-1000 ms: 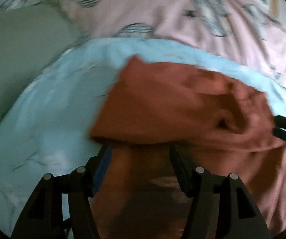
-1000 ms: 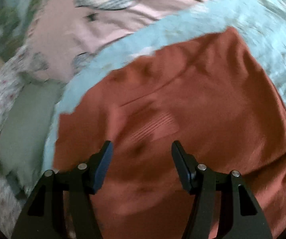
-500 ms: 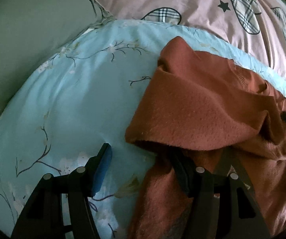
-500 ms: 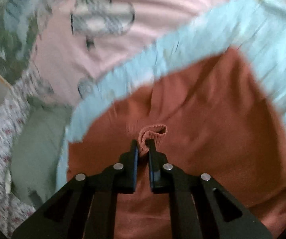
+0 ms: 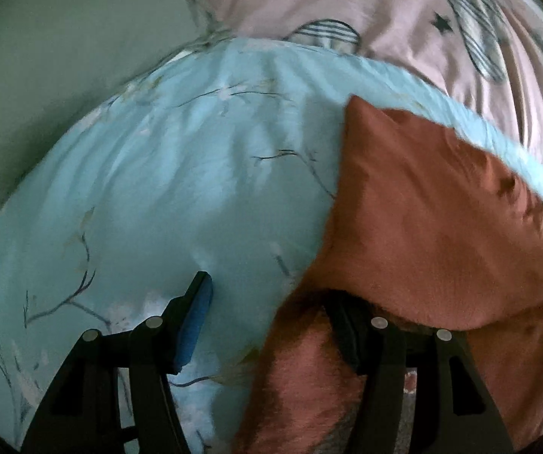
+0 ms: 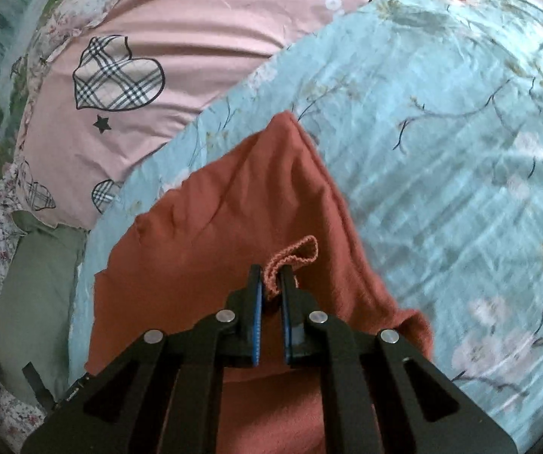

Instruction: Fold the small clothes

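A rust-red knit top lies on a light blue flowery sheet on a bed.

The top is soft and fuzzy, with one side folded over into a point. A moment ago the left view was sharp; now it is blurry, and the folded flap sits further right. The right gripper is clamped on a little ribbed loop of the top, as before. The left gripper is wide apart, its right finger tucked under the flap, its left finger over bare sheet.
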Motion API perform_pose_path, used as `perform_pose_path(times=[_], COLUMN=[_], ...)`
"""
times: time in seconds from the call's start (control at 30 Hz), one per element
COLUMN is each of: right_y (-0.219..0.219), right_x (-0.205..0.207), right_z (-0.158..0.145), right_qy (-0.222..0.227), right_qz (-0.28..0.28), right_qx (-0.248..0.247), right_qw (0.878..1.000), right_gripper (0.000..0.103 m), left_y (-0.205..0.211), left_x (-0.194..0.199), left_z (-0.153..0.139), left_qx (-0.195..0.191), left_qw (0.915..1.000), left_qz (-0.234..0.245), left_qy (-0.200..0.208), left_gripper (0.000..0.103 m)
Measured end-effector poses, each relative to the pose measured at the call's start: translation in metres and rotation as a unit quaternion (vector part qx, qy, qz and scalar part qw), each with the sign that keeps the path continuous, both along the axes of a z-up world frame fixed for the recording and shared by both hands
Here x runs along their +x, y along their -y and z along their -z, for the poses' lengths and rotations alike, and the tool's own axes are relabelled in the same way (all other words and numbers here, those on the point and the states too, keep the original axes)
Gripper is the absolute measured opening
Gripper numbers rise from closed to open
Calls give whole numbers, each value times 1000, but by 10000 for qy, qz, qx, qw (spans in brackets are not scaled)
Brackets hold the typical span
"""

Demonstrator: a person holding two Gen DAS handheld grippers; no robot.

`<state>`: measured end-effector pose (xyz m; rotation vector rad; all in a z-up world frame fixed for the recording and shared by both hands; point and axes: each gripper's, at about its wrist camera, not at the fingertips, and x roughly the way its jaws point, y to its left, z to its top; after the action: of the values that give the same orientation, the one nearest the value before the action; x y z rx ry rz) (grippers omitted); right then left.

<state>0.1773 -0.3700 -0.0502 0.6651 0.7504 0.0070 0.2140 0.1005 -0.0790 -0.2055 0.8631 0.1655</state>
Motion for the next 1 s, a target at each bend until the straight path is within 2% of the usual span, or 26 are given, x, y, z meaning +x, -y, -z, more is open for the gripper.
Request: perform_pose_path(times=[0.1,0.23,0.27,0.33,0.4,0.5,0.67,0.73,0.77,0.83,0.87,0.9,0.93,1.0], right_y=[-3,8,8,6,9,10,-3,-7,-7,-11,-13,-15,-16,-16], right_x=[-3,-9,-8,-7,-9,-19,-23,-21,-18,-10,-7,-5,-4,-12], right_z=[-8,-23,-26,-29,-25,-14,0,6,9,12,12,9,4,-16], right_qy=[162,429,347,180,47,127,63,-48,-99,-105,-104,-145,-148,189], right_qz=[-93,-76,-28,82,286,256,-183,-229,-224,-297,-368,-395,-417,-371], right_qx=[168,827,725,361,72,202,10,-56,-100,-166,-212,-294,-318,-248], right_qw=[9997,9956,9968,9992,9996,9994,9998,9997,9996,9994,9990,9987,9985,9988], right_gripper=[10,10,10,16,29,33,41,52,53,49,38,8,9,9], left_y=[-15,-29,-29,-27,-25,-24,-25,-26,-26,-26,-26,-26,-26,-26], left_x=[-7,-10,-10,-10,-8,-8,-10,-10,-10,-10,-10,-10,-10,-10], left_z=[0,3,3,3,2,2,3,3,3,3,3,3,3,3], left_qx=[-353,-784,-791,-735,-709,-729,-779,-775,-777,-783,-778,-773,-773,-776], left_qw=[9990,9962,9962,9967,9969,9967,9963,9963,9963,9963,9963,9963,9963,9963], left_qz=[-226,-304,-298,-279,-270,-269,-265,-263,-262,-259,-258,-257,-257,-257], left_qy=[131,217,219,218,211,224,258,263,262,261,260,259,258,258], left_gripper=[61,61,61,61,62,62,62,62,62,62,62,62,62,62])
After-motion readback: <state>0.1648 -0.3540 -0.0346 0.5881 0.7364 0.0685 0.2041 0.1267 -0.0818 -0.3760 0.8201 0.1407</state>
